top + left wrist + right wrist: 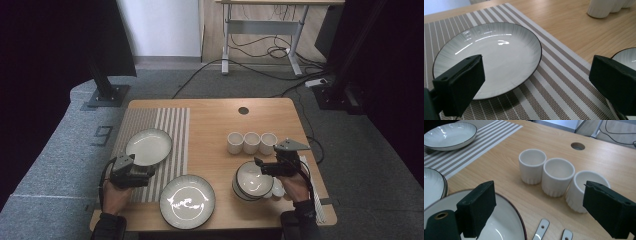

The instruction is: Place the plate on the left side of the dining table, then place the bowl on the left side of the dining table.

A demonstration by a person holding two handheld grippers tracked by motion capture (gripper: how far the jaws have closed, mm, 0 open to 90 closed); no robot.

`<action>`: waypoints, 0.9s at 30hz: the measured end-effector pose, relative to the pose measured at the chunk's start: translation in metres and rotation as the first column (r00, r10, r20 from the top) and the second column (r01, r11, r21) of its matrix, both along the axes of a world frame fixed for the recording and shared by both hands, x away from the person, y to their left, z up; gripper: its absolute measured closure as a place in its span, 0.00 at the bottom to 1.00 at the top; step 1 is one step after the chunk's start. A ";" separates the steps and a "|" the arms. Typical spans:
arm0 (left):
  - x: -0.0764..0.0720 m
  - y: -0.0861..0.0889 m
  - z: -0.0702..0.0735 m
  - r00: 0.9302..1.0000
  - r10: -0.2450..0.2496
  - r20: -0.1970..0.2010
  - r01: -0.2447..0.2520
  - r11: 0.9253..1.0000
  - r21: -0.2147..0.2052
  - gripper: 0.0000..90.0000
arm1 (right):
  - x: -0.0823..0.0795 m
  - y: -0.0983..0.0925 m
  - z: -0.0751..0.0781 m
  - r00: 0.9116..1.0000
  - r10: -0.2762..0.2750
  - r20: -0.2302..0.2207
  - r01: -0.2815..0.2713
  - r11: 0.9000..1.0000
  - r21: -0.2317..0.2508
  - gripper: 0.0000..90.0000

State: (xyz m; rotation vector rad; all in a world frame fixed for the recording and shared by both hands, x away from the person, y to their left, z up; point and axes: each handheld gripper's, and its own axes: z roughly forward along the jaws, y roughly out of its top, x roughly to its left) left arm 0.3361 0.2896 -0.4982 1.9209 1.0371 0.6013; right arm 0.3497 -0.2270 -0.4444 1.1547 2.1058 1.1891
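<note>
On the light wooden bench (215,125), a brown-and-white striped placemat (170,130) by the left edge carries a round grey-white plate (148,146). The left hand-held gripper (142,172), jaws spread wide and empty, hovers at the plate's near rim. By the right edge, the right hand-held gripper (260,165), equally wide and empty, hangs over stacked dark-rimmed white bowls (252,181).

Wooden table (215,120); striped mat (172,125); three cups (251,142); stacked bowls (253,181); plate (187,201)

Bare wood (210,135) lies between striped mat (170,125) and cups (251,142) (three, touching).

High view overhead, gripper views close, sharing plate (148,146)
</note>
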 end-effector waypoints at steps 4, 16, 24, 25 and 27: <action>-0.002 -0.001 -0.005 1.000 0.006 -0.008 -0.006 1.000 0.010 0.00 | -0.006 -0.006 -0.009 1.000 -0.010 -0.012 0.010 1.000 0.010 0.12; -0.003 0.001 -0.012 1.000 0.025 -0.013 -0.024 0.999 0.035 0.00 | -0.013 -0.015 -0.020 0.999 -0.022 -0.042 0.022 1.000 0.008 0.13; -0.004 0.001 -0.014 0.999 0.032 -0.015 -0.031 0.998 0.046 0.00 | -0.015 -0.014 -0.021 0.998 -0.013 -0.055 0.013 1.000 0.006 0.14; -0.004 0.001 -0.014 0.999 0.030 -0.016 -0.030 0.998 0.049 0.00 | -0.015 -0.013 -0.021 0.998 -0.011 -0.057 0.011 1.000 0.005 0.14; -0.004 0.000 -0.015 0.999 0.031 -0.018 -0.030 0.998 0.056 0.00 | -0.015 -0.012 -0.022 0.998 -0.007 -0.060 0.007 1.000 0.003 0.14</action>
